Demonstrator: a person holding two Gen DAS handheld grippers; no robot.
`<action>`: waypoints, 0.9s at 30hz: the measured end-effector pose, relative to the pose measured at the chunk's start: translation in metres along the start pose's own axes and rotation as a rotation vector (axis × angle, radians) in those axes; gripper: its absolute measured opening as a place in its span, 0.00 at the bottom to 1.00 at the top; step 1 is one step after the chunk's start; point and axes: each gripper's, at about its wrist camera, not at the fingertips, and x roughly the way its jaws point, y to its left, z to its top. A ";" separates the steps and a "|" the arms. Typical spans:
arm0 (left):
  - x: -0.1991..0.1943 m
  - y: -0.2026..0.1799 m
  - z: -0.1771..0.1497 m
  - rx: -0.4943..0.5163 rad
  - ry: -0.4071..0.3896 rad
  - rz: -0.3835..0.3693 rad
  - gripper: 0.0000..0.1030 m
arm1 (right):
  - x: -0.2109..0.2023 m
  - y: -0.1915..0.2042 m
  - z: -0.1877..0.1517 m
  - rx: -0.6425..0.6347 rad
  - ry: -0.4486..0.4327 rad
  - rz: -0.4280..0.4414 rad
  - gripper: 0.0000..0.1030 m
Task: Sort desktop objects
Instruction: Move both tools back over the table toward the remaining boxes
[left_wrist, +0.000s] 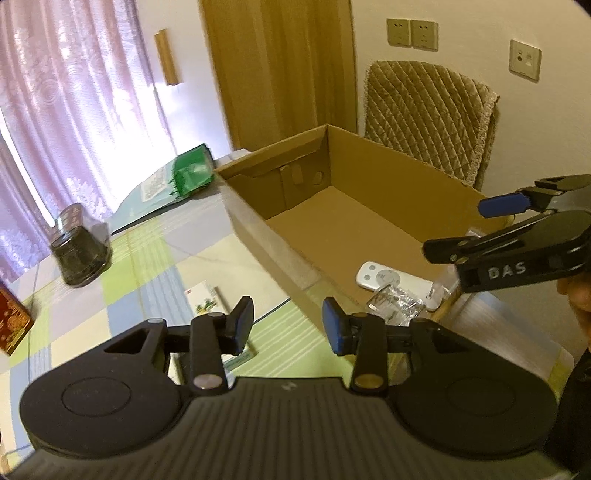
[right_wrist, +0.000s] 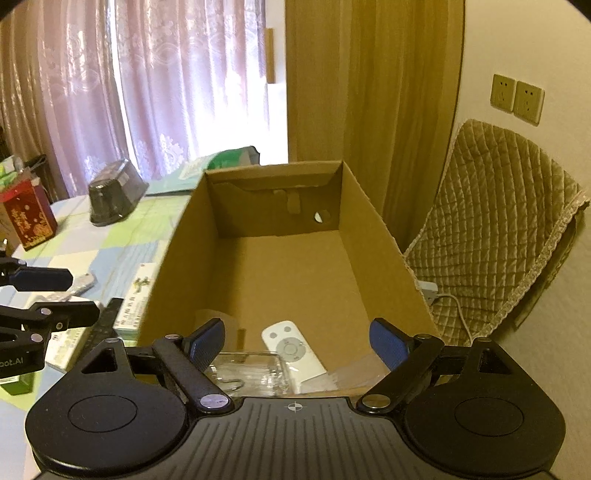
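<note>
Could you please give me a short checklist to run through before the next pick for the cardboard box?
1. Left gripper open and empty: ok.
2. Right gripper open and empty: ok.
3. Cardboard box open on top with bare floor free: ok.
4. White remote and clear plastic item already lie inside the box: ok.
5. Next target in reach: the small carton lies on the table just ahead of the left gripper: ok.
6. Whether the two grippers have room to pass each other: cannot tell.

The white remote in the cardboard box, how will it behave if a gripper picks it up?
The white remote looks rigid and thin, so probably light. Its smooth plastic may slip between pads. Lying flat on the box floor, it shouldn't roll.
</note>
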 end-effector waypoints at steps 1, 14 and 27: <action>-0.005 0.003 -0.004 -0.011 0.001 0.006 0.35 | -0.005 0.002 -0.001 0.001 -0.007 0.007 0.85; -0.073 0.051 -0.098 -0.192 0.075 0.111 0.42 | -0.061 0.062 -0.035 -0.042 -0.058 0.135 0.85; -0.119 0.105 -0.171 -0.346 0.124 0.231 0.53 | -0.057 0.162 -0.051 -0.167 -0.010 0.299 0.85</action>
